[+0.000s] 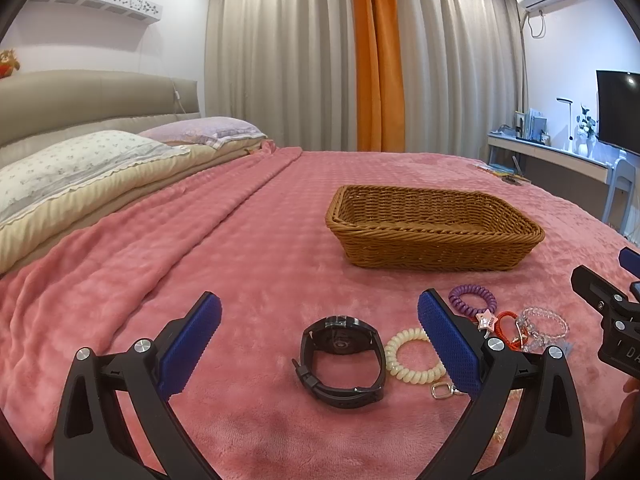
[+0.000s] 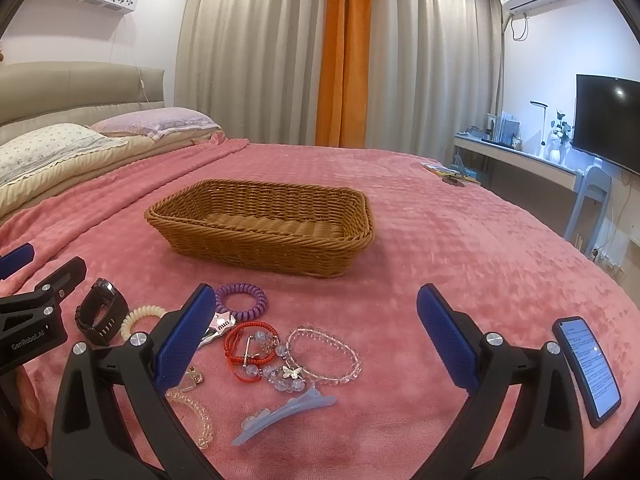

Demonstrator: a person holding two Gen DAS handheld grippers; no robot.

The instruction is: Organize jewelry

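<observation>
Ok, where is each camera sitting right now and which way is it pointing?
Left wrist: low over the bed, facing the curtains; watch and cream coil lie between its open jaws; the right gripper's body shows at right.
Right wrist: beside it to the right, same heading; bracelets and hair clip between its open jaws, phone at right; the left gripper's body shows at left.
Shared: basket, watch, both coils, pillows, desk.
</observation>
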